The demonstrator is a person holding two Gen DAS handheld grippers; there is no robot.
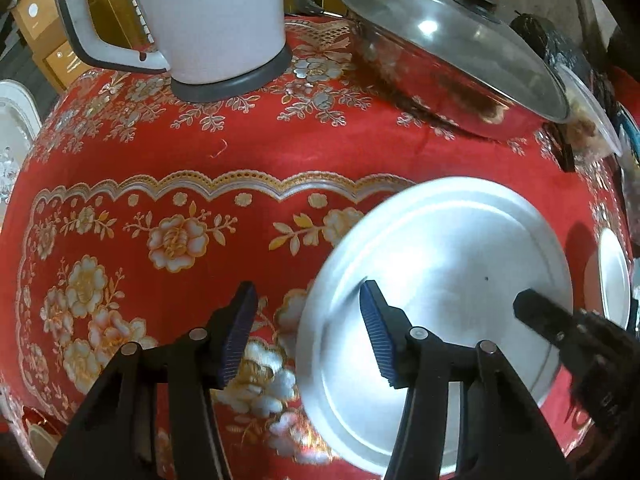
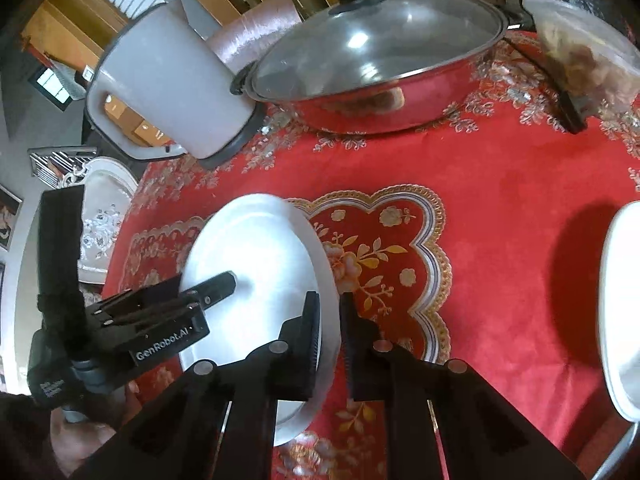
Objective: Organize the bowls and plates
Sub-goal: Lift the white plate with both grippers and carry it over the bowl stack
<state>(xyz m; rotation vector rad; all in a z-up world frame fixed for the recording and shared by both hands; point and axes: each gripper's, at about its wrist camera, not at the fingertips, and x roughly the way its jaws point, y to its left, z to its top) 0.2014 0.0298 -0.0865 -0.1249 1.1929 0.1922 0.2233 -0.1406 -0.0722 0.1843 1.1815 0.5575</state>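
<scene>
Red floral tablecloth (image 2: 500,184); right gripper (image 2: 330,344) pinching metal plate (image 2: 260,248) rim; left gripper (image 1: 308,332) jaws spread.

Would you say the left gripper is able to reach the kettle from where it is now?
Probably yes: the left gripper is open and holds nothing, and only bare red tablecloth lies between it and the white kettle; the metal plate sits off to its right.

A white kettle (image 2: 168,88) stands beside a lidded wok (image 2: 380,68) on the red floral cloth (image 2: 500,184); a covered bowl (image 2: 584,48) sits at right.
</scene>
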